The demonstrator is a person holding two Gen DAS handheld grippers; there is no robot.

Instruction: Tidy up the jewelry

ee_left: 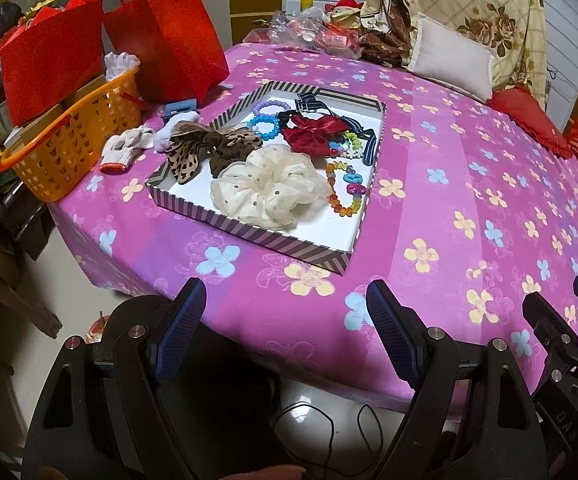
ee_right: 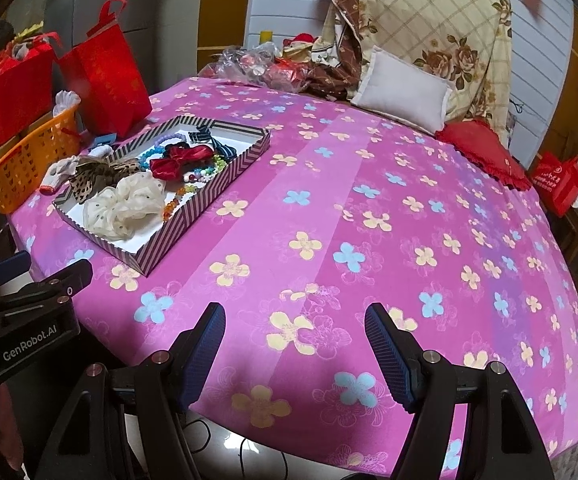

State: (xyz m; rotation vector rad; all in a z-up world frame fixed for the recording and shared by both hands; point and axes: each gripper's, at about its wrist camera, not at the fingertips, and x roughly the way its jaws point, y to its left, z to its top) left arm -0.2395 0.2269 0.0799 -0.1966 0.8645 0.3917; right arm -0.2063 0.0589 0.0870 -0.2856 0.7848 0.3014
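Fingers (ee_left: pixel 187 316) of both grippers wide and empty, striped tray (ee_left: pixel 249 236) heaped with scrunchies, bead bracelets, ribbons

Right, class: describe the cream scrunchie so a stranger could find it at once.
Start at the pink flowered bedspread and find the striped shallow box on it. The cream scrunchie lies at its near end: the biggest, palest piece there, sheer and dotted, unlike the leopard-print bow beside it.
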